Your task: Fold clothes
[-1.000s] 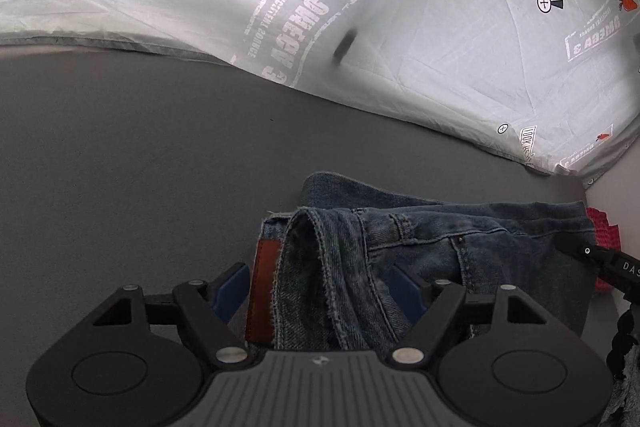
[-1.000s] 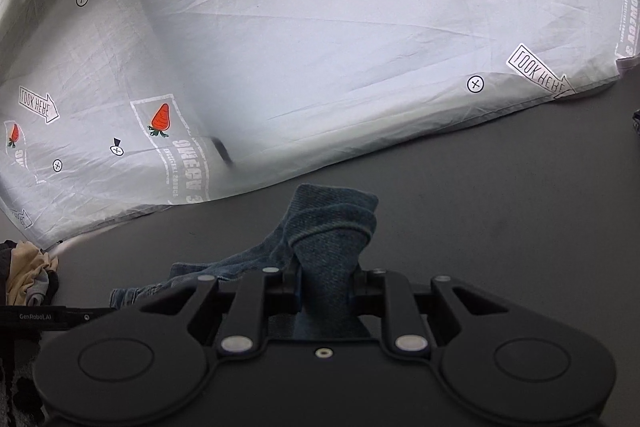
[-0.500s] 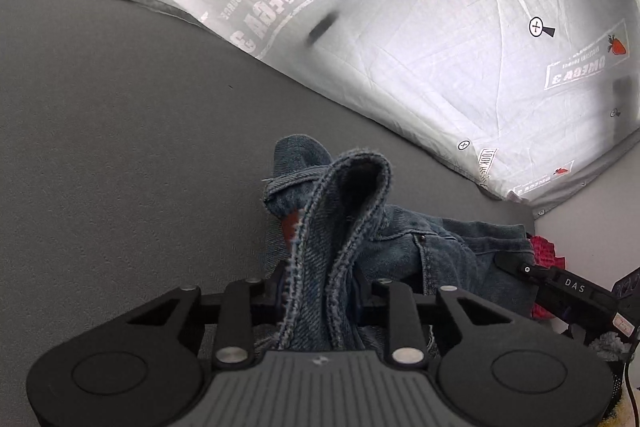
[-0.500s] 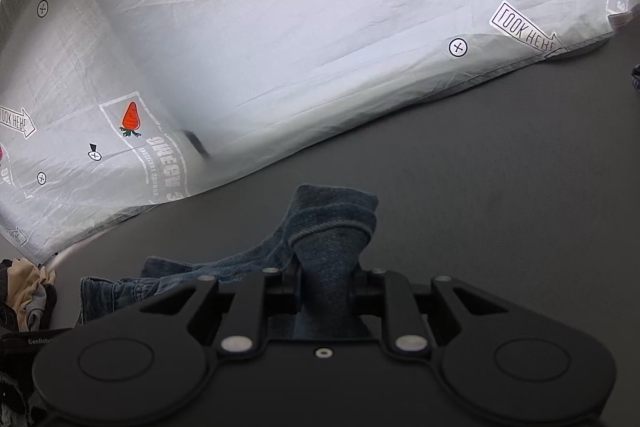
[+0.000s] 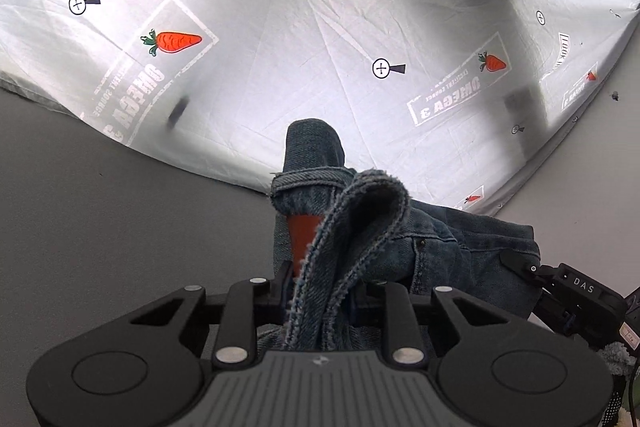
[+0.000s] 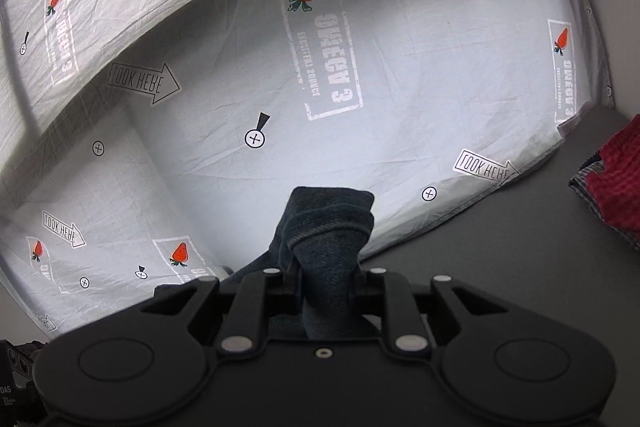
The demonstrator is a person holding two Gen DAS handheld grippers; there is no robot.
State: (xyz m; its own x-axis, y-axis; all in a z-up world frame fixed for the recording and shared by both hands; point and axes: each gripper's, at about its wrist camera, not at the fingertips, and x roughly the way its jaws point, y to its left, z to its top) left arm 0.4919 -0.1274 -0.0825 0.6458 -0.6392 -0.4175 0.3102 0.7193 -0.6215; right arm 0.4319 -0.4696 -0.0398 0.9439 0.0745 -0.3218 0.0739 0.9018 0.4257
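The pair of dark blue denim jeans (image 5: 432, 239) is bunched up above the dark grey counter (image 5: 120, 227), held at two places. The left hand-held gripper (image 5: 320, 291) has its jaws drawn in tight on a doubled fold of the jeans with a frayed, pale-stitched edge; the fold rises in a loop above the fingers, and a rust-red leather patch (image 5: 302, 235) on the jeans shows just to the left of that loop. The rest of the jeans hangs away to the right of the fold, toward a black device lettered "DAS" (image 5: 576, 287) at the right edge of the left wrist view.

The right hand-held gripper (image 6: 326, 287) is likewise closed narrowly on a thick roll of the same denim (image 6: 328, 227), which stands up between its fingers, with more dark cloth trailing off to the left of the roll.

Behind the jeans in both views hangs a white crinkled sheet printed with orange carrots, arrows and crosshair marks (image 6: 240, 87). To the right of the jeans in the right wrist view, a red checked cloth (image 6: 616, 183) lies on the counter at the edge, well apart from the denim.
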